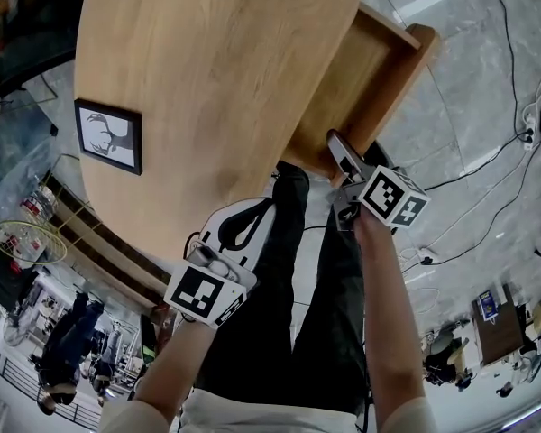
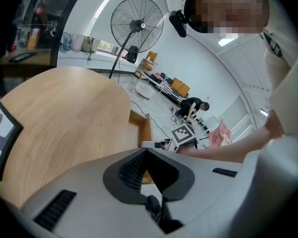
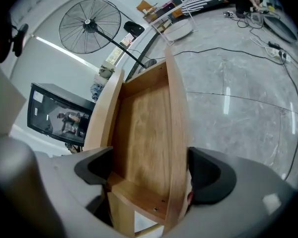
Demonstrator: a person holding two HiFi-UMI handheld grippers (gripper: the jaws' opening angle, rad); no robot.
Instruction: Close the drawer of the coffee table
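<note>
The oval wooden coffee table point(image 1: 207, 61) has its drawer point(image 1: 370, 70) pulled out over the floor at the upper right. My right gripper point(image 1: 341, 165) is at the drawer's near corner. In the right gripper view the jaws of the right gripper point(image 3: 149, 170) stand wide apart, astride the drawer point(image 3: 144, 128), whose inside is bare wood. The pads do not press on it. My left gripper point(image 1: 243, 219) hovers at the table's near edge. Its jaws are together and hold nothing, as the left gripper point(image 2: 146, 152) shows in its own view. The drawer point(image 2: 139, 128) shows there beyond the tabletop point(image 2: 64, 118).
A framed deer picture point(image 1: 108, 135) lies on the tabletop's left part. The person's legs in black trousers point(image 1: 288, 287) are between the two arms. Cables point(image 1: 487, 152) run over the marble floor to the right. A standing fan point(image 3: 89, 26) and a screen point(image 3: 59, 115) are beyond the table.
</note>
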